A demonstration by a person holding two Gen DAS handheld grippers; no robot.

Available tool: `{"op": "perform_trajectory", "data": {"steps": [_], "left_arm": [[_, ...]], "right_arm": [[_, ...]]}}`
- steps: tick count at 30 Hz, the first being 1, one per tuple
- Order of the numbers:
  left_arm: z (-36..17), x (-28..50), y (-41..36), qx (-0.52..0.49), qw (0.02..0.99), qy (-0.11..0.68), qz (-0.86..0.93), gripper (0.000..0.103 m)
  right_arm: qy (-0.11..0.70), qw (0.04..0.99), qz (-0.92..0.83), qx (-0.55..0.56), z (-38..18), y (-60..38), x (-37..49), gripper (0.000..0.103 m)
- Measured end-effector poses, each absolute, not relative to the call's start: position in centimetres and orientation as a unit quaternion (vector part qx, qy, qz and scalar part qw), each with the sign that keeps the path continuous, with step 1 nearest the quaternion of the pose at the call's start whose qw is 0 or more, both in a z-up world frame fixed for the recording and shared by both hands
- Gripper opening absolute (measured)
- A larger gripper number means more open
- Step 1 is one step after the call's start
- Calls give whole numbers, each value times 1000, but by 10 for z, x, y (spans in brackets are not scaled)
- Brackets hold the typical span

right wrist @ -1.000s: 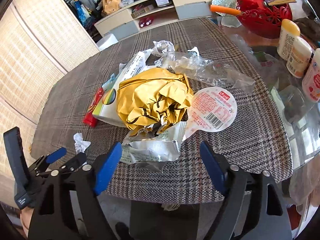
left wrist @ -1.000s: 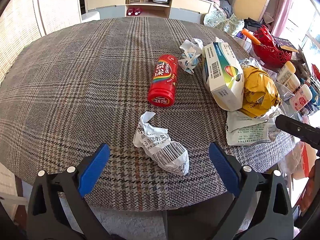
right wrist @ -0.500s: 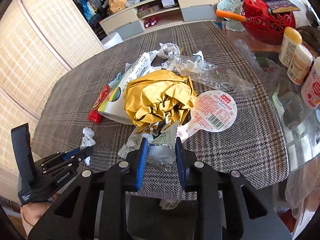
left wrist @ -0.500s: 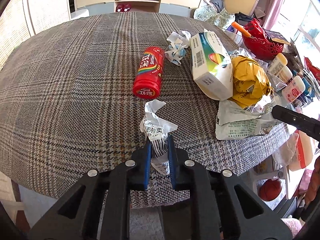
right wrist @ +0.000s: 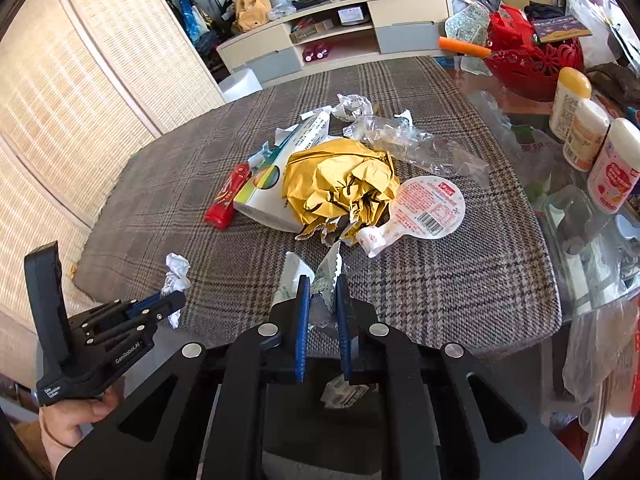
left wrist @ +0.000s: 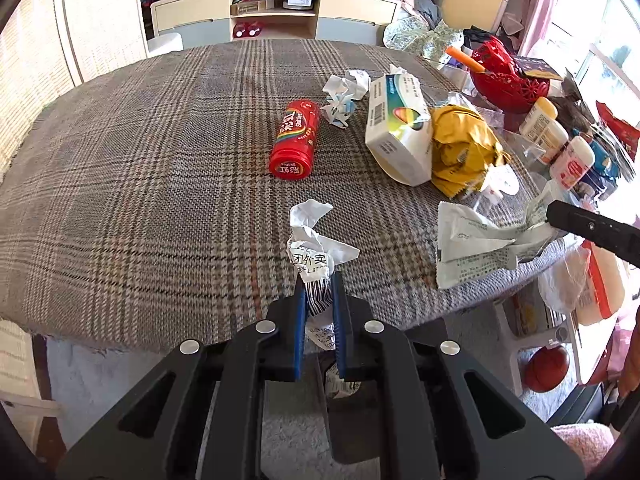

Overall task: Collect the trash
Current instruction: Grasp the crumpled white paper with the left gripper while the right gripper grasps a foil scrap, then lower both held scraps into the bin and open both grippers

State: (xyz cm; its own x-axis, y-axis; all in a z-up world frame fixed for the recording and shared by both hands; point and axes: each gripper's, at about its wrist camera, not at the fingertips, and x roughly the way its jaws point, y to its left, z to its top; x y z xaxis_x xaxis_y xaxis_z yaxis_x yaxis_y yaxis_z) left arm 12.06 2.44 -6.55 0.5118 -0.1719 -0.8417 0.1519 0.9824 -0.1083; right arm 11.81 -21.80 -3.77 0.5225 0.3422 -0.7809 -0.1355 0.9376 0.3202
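Note:
My left gripper [left wrist: 318, 292] is closing on a crumpled white receipt [left wrist: 310, 258], its blue pads pressing the barcode end just above the near edge of the plaid tablecloth [left wrist: 140, 160]. My right gripper [right wrist: 322, 294] is closing on a silver-white wrapper [right wrist: 330, 266], pinched between its pads and lifted off the cloth. In the right wrist view, the left gripper [right wrist: 160, 308] and its receipt [right wrist: 176, 276] show at the lower left. A red candy tube [left wrist: 295, 140], white box [left wrist: 396, 128], yellow crumpled bag [left wrist: 464, 148] and round foil lid [right wrist: 430, 206] lie on the cloth.
Clear plastic film [right wrist: 416, 144] and a paper wad [left wrist: 344, 92] lie behind the pile. A red basket [right wrist: 528, 64] and several white bottles [right wrist: 580, 136] stand on the glass tabletop at the right. A low cabinet [left wrist: 280, 12] is beyond the table.
Both grippers went from wide open to closed, the left on the receipt and the right on the silver-white wrapper. Both have pulled back toward the table's near edge and lifted slightly.

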Motion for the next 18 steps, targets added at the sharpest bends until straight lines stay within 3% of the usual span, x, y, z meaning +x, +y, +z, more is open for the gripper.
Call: {"op": "perform_trajectory", "data": {"steps": [9,18], "left_arm": [[-45,62,6,-21,876,468,-115,11],[-68,8,-14,-30,865,482,-137,11]], "right_arm": [[465,870,132,101,-26,-230,67,13],[485,859,128,102,-51,-232,22,12]]}}
